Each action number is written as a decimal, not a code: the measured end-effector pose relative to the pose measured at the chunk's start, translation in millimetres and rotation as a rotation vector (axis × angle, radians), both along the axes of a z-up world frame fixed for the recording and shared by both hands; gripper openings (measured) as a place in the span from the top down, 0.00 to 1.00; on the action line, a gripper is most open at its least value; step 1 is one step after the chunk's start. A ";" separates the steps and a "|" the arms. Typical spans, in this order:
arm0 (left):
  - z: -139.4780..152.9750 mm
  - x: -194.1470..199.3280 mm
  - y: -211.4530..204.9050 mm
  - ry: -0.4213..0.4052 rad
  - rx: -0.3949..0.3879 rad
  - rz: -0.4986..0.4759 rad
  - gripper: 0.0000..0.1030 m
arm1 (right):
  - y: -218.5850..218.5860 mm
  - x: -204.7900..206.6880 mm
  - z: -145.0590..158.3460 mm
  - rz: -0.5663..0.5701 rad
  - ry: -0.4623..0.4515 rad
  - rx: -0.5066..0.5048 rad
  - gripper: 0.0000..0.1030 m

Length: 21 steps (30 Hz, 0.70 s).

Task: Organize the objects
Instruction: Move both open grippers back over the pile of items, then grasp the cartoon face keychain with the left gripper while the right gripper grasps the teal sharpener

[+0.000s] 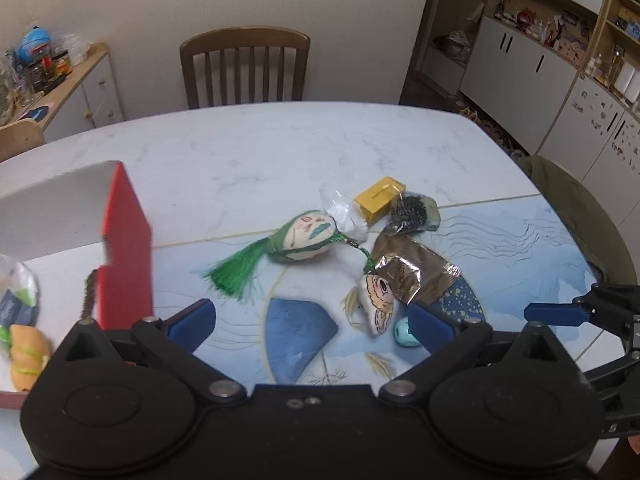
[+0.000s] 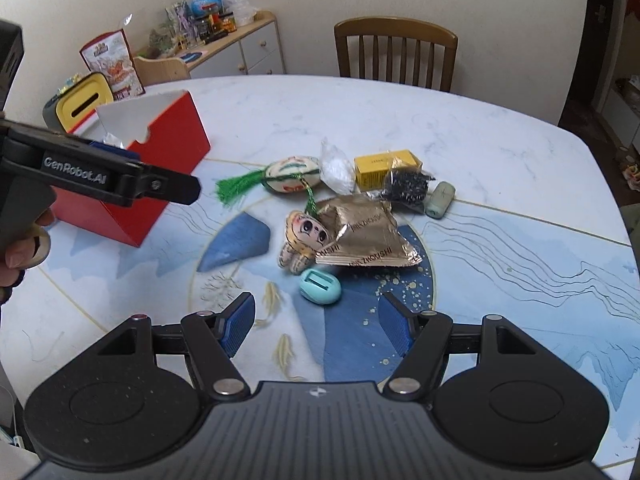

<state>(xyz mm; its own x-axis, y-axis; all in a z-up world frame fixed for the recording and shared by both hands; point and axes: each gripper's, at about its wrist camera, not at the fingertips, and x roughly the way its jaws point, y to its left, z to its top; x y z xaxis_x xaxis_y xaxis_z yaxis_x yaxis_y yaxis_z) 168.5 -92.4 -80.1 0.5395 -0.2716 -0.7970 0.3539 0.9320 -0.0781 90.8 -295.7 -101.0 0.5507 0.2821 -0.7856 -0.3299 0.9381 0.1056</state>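
Both the left gripper (image 1: pixel 312 322) and right gripper (image 2: pixel 316 322) hover wide, empty. Loose clutter sits right of the open red cardboard box (image 2: pixel 160 168), likely its destination; nearest the right gripper is the small teal plastic egg-shaped case (image 2: pixel 320 287) on the counter (image 2: pixel 400 120).

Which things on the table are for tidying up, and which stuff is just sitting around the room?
For tidying:
red box
green tassel charm
gold packet
yellow box
teal egg toy
doll charm

Just sitting around:
wooden chair
sideboard
snack bag
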 end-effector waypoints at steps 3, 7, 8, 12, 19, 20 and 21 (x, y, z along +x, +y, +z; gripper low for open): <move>-14.1 6.6 -10.3 0.022 0.010 -0.006 0.01 | 2.2 8.4 -12.6 0.018 0.009 -0.015 0.34; -30.5 13.5 -22.6 0.041 0.010 -0.032 0.01 | 3.5 20.3 -28.7 0.033 0.014 -0.015 0.34; -34.2 15.2 -25.5 0.045 0.008 -0.039 0.01 | 3.3 22.7 -32.6 0.037 0.016 -0.013 0.34; -47.2 21.4 -36.5 0.069 -0.007 -0.063 0.01 | 4.4 30.7 -45.3 0.063 0.018 0.002 0.34; -61.7 34.3 -50.2 0.103 -0.029 -0.078 0.06 | 5.4 46.3 -60.9 0.059 0.017 0.022 0.34; -63.7 36.3 -51.5 0.108 -0.031 -0.078 0.07 | 5.5 48.3 -63.1 0.058 0.018 0.026 0.34; -65.8 38.1 -52.6 0.113 -0.033 -0.079 0.11 | 6.0 50.2 -65.2 0.059 0.022 0.028 0.34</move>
<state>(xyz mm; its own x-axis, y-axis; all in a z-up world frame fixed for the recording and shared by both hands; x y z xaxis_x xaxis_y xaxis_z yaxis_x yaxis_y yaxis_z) 206.6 -145.0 -145.9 0.4223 -0.3369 -0.8415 0.4137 0.8977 -0.1518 141.0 -289.7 -166.2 0.5149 0.3360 -0.7887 -0.3822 0.9135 0.1396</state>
